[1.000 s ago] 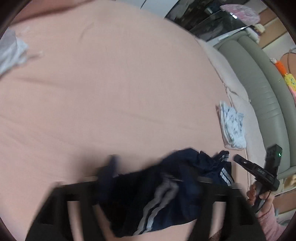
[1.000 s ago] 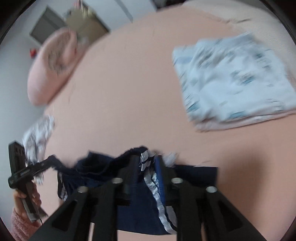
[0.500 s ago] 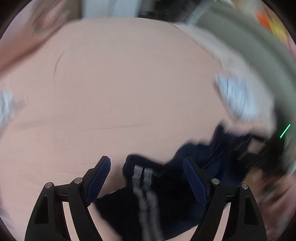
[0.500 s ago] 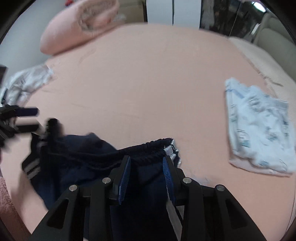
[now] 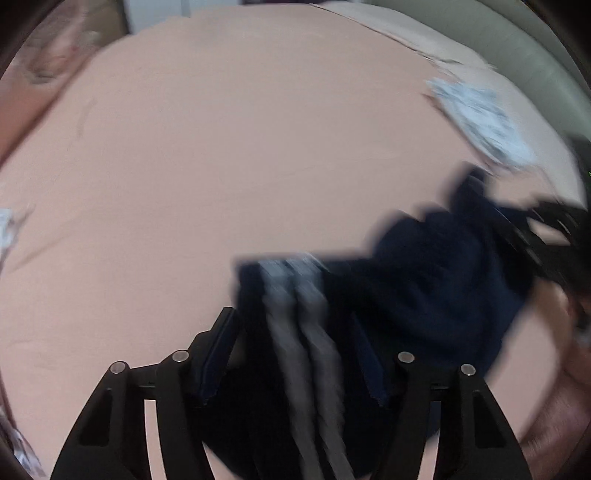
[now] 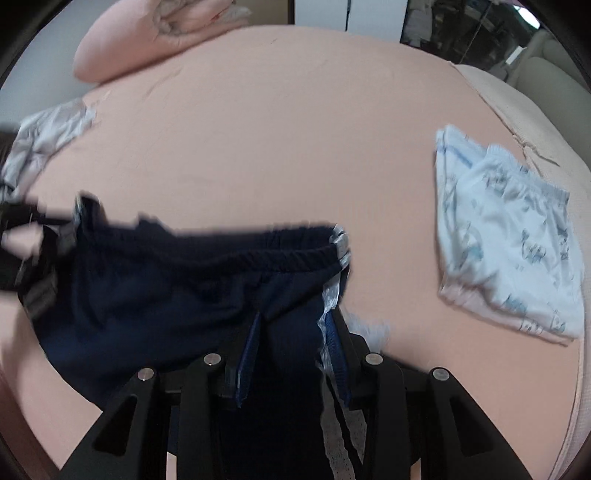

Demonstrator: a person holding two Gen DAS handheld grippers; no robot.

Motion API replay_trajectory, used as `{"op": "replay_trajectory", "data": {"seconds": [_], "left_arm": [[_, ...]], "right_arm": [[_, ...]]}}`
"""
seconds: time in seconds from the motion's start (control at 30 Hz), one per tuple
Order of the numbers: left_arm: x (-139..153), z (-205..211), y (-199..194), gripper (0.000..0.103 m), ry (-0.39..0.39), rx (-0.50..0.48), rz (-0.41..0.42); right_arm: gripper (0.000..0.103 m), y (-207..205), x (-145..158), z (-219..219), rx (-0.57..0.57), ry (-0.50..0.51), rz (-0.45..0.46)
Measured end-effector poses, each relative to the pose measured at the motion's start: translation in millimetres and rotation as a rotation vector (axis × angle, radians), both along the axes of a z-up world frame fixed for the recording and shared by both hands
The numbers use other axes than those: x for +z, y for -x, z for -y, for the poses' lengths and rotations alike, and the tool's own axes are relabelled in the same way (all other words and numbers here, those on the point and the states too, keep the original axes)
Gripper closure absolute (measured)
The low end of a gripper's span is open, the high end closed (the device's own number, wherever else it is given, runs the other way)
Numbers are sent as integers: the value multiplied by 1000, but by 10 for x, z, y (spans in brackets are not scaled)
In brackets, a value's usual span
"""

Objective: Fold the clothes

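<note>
Navy shorts (image 5: 436, 280) with grey side stripes lie stretched across the pink bed sheet (image 5: 221, 147). My left gripper (image 5: 295, 354) has its fingers apart with one striped end of the shorts between them; the view is blurred. My right gripper (image 6: 295, 350) has its fingers partly closed on the other end of the shorts (image 6: 177, 280) just below the elastic waistband. Each gripper shows at the far edge of the other's view.
A folded white printed garment (image 6: 506, 251) lies at the right of the bed, also in the left wrist view (image 5: 480, 122). A crumpled grey-white garment (image 6: 48, 136) lies far left. A pink pillow (image 6: 155, 33) is at the head. A sofa (image 5: 517, 40) stands beyond.
Both grippers have swung so the bed's head faces forward. The shorts have been pulled wider between them, and the left gripper's fingers have closed in around the striped end.
</note>
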State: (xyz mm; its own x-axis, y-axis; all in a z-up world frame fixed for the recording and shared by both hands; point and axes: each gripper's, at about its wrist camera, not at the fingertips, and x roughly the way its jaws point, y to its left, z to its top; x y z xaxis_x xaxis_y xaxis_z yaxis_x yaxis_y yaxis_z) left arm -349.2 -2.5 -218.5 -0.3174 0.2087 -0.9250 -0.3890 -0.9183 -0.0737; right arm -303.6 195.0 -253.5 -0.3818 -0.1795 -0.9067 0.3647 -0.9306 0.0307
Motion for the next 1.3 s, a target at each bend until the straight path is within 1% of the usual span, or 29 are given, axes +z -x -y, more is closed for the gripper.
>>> {"op": "replay_trajectory", "data": {"seconds": [0.07,0.1,0.17,0.2,0.23,0.3,0.37,0.4,0.5,0.53,0.57,0.63,0.67,0.7,0.73,0.8,0.83,0.87,0.93,0.97,1.03,1.07,1.1,1.13,1.17,1.2,1.23,1.27,1.3], "left_arm": [[42,90,160,45,-44,100,-17],[92,115,202,45,-53,140,-36],[242,60,186,45,-31,145,-99],[310,-11,119,44,-20,102,-118],[344,-100,14,44,-11,42,-117],[404,-269,-192,44,12,-70,-121],[372,-372,-359,44,52,-115,-149],[305,-384,-411,44,51,-135,-137],[-29,-382,-451,43,90,-122,-58],[-64,-319,-478,43,58,-104,-56],[-33,-257,-495,43,28,-84,-51],[54,-160,-511,43,-18,-43,-47],[112,-176,-506,43,-44,-43,-73],[170,-192,-502,43,-70,-43,-99],[213,-231,-492,43,-88,-45,-123],[180,-444,-431,43,-69,-61,-146],[123,-486,-370,43,-42,-66,-141],[64,-502,-308,43,-17,-67,-133],[-57,-358,-187,42,14,-36,-88],[-35,-257,-182,43,-19,-7,-77],[90,-66,-189,44,-5,100,-72],[176,-22,-221,46,-31,110,-99],[257,17,-253,45,-65,113,-120],[310,28,-284,44,-117,95,-116],[310,5,-315,44,-109,85,-113],[247,-55,-366,44,-52,66,-112],[146,-104,-412,44,9,43,-104],[74,-110,-470,43,36,44,-106],[2,-115,-528,41,63,45,-108]], "right_arm": [[67,-13,-38,-56,-11,14,6],[66,-18,-46,-81,-16,19,6],[66,-20,64,-100,-29,8,-30],[66,-23,117,-106,-31,6,-47],[66,-38,162,-93,-15,20,-62],[61,-42,204,-53,15,56,-67],[58,5,170,20,21,75,-69],[58,48,128,67,13,72,-84],[58,230,-12,127,-24,38,-109],[58,302,-88,151,-49,-7,-100],[59,350,-120,122,-75,-15,-92],[59,353,-32,23,-126,-25,-129],[58,354,12,-26,-151,-29,-147],[58,354,52,-64,-168,-24,-158],[58,343,72,-41,-136,30,-124],[56,319,102,17,-71,132,-55],[56,291,64,101,-37,133,-18],[56,256,25,151,-20,110,-13],[56,253,-90,62,-31,78,-6],[56,270,-143,-27,-46,78,3],[56,230,-104,-330,-87,170,21],[56,198,-55,-482,-108,212,27],[56,141,16,-600,-132,232,12],[56,73,77,-685,-147,237,-13],[55,11,72,-716,-164,233,-19],[53,-52,67,-746,-181,229,-26],[42,-114,61,-777,-198,225,-32],[30,-176,56,-808,-215,221,-38],[30,-239,50,-838,-231,217,-45]]}}
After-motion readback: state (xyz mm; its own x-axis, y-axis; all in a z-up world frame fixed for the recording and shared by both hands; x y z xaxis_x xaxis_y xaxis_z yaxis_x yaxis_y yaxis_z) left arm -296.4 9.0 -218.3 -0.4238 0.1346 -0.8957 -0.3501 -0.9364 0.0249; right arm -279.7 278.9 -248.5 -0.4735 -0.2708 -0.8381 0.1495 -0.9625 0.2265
